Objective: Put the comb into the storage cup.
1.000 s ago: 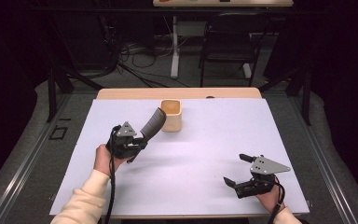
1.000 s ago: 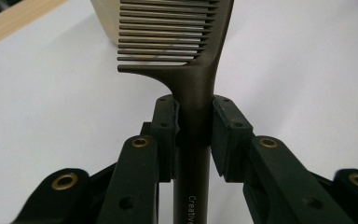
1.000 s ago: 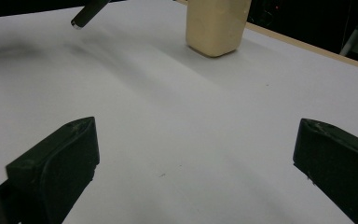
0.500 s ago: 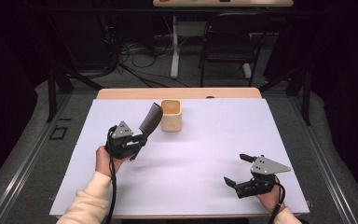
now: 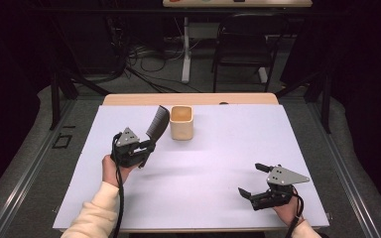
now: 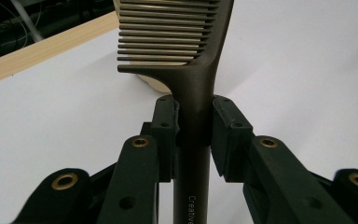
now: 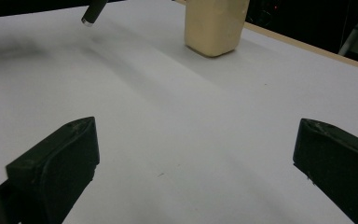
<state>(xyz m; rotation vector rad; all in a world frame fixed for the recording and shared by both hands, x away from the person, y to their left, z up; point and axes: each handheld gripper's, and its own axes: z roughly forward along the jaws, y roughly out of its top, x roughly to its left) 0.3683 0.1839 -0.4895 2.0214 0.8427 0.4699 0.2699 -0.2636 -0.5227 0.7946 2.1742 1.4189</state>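
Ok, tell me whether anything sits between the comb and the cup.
Nothing visible does. The left gripper clamps the comb by its handle, teeth end raised just left of the cup, whose open top looks unobstructed; only bare white table lies around it.

The table (image 5: 218, 148) is brightly and evenly lit while the room behind stays dark. Soft shadows smear the sheet near the left gripper (image 5: 146, 145). The comb (image 6: 193, 84) is sharp; the right gripper view's near jaws blur slightly.

Both grippers (image 5: 141, 147) (image 5: 254, 180) are black with brass-ringed screw holes, grey three-cornered top plates and trailing black cables; a cream sleeve (image 5: 95, 215) covers the left forearm at 7 o'clock.
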